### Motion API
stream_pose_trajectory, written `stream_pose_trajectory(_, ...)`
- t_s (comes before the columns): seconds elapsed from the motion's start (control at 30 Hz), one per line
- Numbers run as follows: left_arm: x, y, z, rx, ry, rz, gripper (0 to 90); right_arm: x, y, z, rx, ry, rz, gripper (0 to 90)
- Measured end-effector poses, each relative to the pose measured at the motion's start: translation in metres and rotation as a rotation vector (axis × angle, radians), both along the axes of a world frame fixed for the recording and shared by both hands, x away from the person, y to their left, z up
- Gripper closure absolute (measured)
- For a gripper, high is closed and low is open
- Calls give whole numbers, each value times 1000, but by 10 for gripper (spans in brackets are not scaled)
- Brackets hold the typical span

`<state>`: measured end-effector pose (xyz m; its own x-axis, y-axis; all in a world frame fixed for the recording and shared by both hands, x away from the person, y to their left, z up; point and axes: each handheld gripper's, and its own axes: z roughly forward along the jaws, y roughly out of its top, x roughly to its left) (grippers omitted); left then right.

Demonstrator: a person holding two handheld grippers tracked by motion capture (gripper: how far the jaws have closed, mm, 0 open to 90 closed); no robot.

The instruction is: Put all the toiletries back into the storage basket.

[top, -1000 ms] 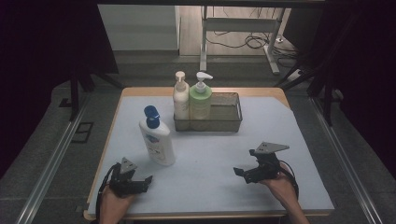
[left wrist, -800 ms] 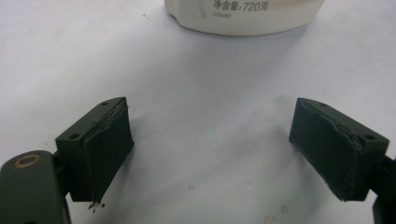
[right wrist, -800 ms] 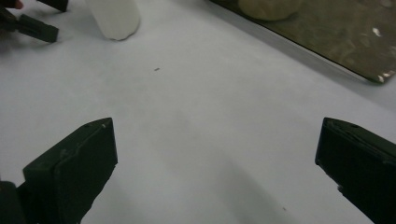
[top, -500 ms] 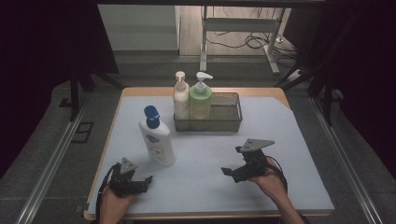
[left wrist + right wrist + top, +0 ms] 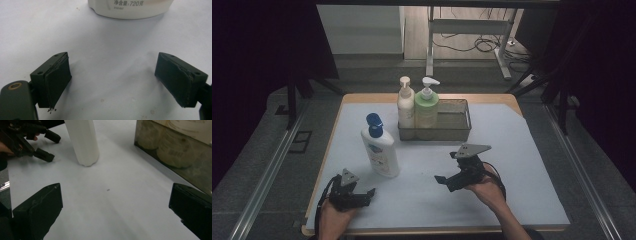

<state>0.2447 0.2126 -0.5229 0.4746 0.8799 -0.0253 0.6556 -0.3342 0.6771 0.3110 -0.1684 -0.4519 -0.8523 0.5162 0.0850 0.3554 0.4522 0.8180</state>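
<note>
At the table's [image 5: 512,150] near-left edge, left tool [image 5: 368,195] wide open, empty, low by the white bottle [image 5: 379,150], label cut off in its own view. Farther right, right tool [image 5: 440,179] wide open, empty, aimed leftward at that bottle.

In the left gripper view the white bottle [image 5: 130,8] is cut off by the top edge, leaving just its base and a strip of print. The right gripper view crops that bottle above its lower body, and the basket [image 5: 175,152] beside it runs off the top and right edges; the two bottles inside are blurred behind its wall, labels unreadable.
</note>
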Motion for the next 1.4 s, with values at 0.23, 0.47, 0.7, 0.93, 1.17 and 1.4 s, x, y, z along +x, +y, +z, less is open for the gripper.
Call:
stream_pose_trajectory(0.23,0,0,0,-4,-2,3,129,6,17,6,20,2,17,0)
stream_pose_trajectory(0.47,0,0,0,-4,-1,3,129,11,35,11,17,0,28,0)
stream_pose_trajectory(0.7,0,0,0,-4,-1,3,129,15,56,18,16,-1,59,0)
stream_pose_trajectory(0.93,0,0,0,-4,-2,3,130,17,74,23,19,-2,80,0)
stream_pose_trajectory(1.17,0,0,0,-4,-1,3,130,21,91,28,23,-18,83,0)
stream_pose_trajectory(1.4,0,0,0,-4,-1,3,130,23,107,35,22,-24,96,0)
